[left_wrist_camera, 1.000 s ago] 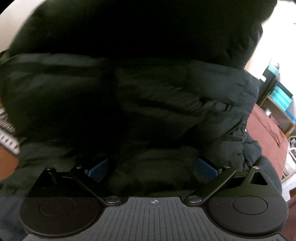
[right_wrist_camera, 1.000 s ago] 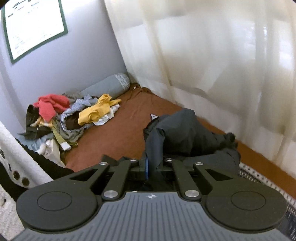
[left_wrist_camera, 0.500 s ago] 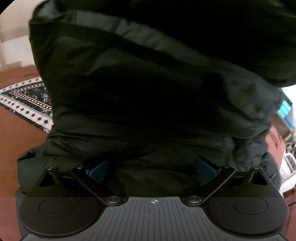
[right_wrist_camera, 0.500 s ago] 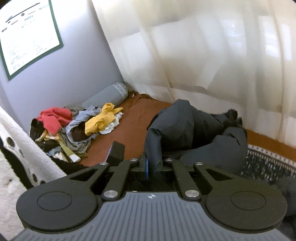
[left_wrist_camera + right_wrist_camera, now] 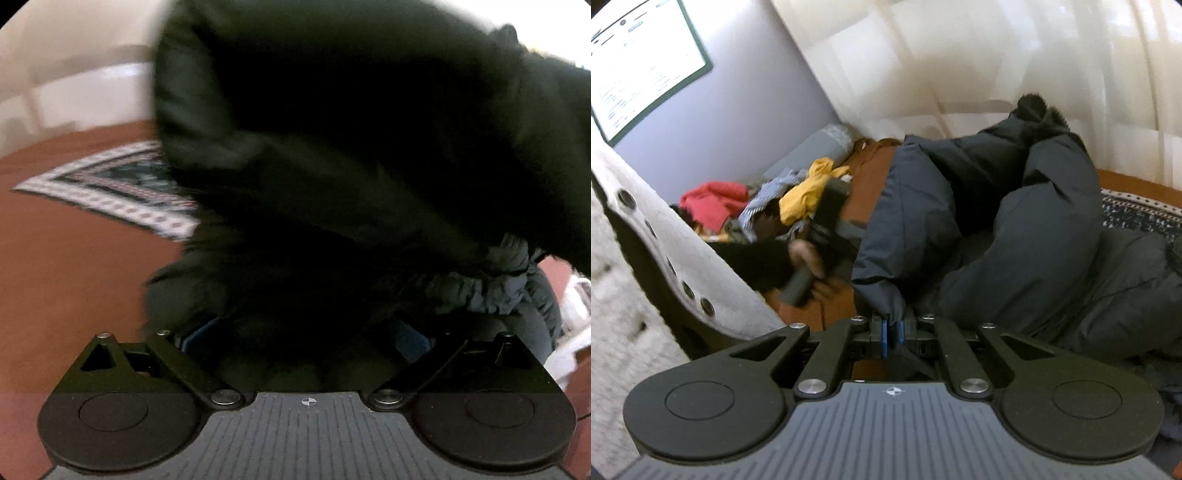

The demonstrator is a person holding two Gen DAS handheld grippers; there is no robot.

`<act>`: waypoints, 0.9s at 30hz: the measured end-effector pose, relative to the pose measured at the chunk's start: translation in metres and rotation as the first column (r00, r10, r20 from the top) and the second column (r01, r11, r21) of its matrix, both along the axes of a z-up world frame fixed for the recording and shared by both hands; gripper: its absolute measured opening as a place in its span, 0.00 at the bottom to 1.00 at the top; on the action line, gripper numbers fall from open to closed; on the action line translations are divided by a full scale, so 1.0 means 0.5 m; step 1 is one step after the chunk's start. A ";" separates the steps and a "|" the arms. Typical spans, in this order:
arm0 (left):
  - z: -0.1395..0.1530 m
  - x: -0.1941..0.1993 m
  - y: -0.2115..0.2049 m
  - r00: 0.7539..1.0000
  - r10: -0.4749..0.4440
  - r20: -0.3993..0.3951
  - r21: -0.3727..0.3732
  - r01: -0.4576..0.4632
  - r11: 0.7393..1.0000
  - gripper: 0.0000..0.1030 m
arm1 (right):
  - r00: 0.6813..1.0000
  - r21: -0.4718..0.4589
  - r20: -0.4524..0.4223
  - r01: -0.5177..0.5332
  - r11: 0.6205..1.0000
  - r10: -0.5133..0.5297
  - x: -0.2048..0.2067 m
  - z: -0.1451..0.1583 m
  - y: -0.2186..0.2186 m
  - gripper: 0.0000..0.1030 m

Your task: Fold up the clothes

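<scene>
**Dark puffer jacket pinched by the right gripper, bunched against the left**

Left wrist view: the left gripper (image 5: 301,338) has its blue-padded fingers (image 5: 199,334) spread wide, with a mass of the dark puffer jacket (image 5: 351,147) filling the gap between them and rising blurred above. Whether the pads press on the cloth is hard to say in the dark. A gathered elastic hem (image 5: 480,291) lies right of the jaws. Left of them runs a patterned woven rug (image 5: 110,184) on a brown sheet (image 5: 66,266).

Right wrist view: the right gripper (image 5: 892,334) has its jaws closed on a thin edge of the jacket (image 5: 1034,229), whose quilted, matte bulk heaps ahead and to the right. Ahead-left lie a pile of clothes (image 5: 757,199), a grey bolster (image 5: 816,151) and the person's hand (image 5: 809,262) on the other handle.
</scene>
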State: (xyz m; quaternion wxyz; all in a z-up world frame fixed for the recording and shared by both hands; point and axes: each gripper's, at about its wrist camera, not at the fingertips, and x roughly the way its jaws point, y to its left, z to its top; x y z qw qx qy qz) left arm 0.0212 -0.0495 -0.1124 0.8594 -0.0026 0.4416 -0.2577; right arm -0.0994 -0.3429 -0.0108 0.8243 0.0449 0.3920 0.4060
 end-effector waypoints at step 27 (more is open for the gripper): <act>0.154 -0.133 -0.287 0.957 -0.217 0.190 0.099 0.201 0.975 0.97 | 0.992 -0.167 0.128 0.033 0.985 -0.011 -0.179 -0.275 0.006 0.10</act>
